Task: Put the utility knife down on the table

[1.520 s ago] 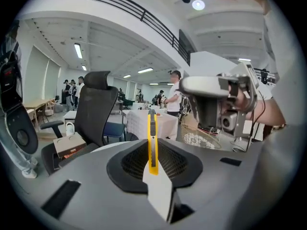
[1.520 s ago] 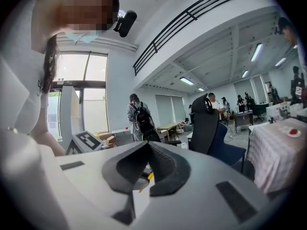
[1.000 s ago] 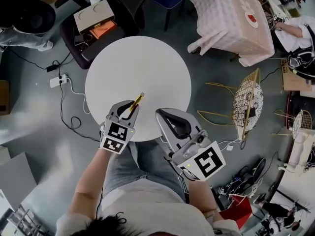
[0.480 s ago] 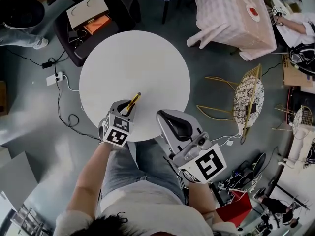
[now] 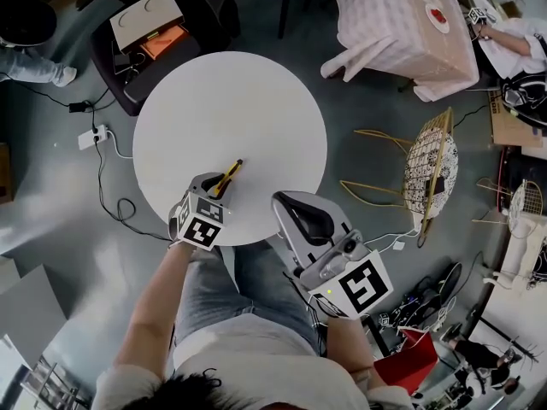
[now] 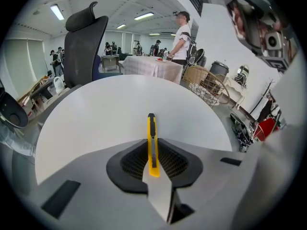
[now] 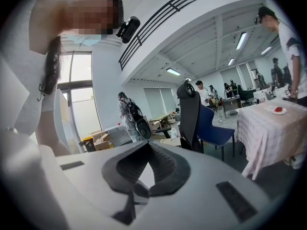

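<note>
- My left gripper point(image 5: 215, 190) is clamped on the utility knife point(image 6: 151, 138), edge-up between the pads, with its yellow body sticking out straight ahead past the tips.
- The left forearm reaches forward. The gripper angles ahead and to the right, low over the near rim of the round white desk point(image 5: 231, 101).
- I can't tell whether the knife tip touches the desk below it.
- My right gripper point(image 5: 289, 200) sits to the right of the left one, just off the desk edge, pads together and empty.
- Both marker cubes show black-and-white square patterns.
</note>
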`<state>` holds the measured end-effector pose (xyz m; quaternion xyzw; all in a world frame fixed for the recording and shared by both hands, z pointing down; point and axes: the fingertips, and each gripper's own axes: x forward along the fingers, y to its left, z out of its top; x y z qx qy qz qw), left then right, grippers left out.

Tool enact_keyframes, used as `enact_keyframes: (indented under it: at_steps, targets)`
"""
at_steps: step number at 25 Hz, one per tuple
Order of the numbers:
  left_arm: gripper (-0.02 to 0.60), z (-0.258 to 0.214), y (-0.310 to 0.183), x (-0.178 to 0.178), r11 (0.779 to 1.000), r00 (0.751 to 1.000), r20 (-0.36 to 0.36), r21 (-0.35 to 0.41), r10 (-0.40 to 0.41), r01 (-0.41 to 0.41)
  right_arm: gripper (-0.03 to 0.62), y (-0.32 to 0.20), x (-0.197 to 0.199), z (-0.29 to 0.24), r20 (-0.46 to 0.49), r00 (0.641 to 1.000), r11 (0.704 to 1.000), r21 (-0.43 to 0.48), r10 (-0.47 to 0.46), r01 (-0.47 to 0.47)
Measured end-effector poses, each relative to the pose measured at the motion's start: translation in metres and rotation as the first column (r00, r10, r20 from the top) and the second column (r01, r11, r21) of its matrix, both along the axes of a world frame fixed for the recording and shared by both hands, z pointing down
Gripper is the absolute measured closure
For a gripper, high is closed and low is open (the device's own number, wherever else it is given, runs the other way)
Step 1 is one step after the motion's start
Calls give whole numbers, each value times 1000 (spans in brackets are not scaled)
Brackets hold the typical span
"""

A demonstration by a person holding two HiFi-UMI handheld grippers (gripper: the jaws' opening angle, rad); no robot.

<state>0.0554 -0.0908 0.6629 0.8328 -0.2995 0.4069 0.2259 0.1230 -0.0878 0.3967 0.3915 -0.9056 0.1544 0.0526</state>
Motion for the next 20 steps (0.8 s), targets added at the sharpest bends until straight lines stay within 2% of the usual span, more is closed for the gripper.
enact_keyframes:
  at_steps: [7, 10, 14, 20]
  targets:
    - [487, -2, -1, 2, 999, 1000, -28, -38, -4, 3, 586, -1, -1, -3, 6, 1000, 1000, 4, -8, 8]
    - [489, -11, -5, 0, 1000, 999, -40, -14, -14, 13, 586, -1, -3, -7, 4, 1000, 1000, 10, -11, 11]
    - [553, -26, -14, -5, 999, 999, -44, 42, -16, 18, 586, -2, -9, -15, 3, 1000, 999, 28, -15, 15]
    - [571, -55, -20, -11, 996, 997, -80, 87, 5, 2, 586, -2, -24, -29, 2, 1000, 998, 57, -20, 19]
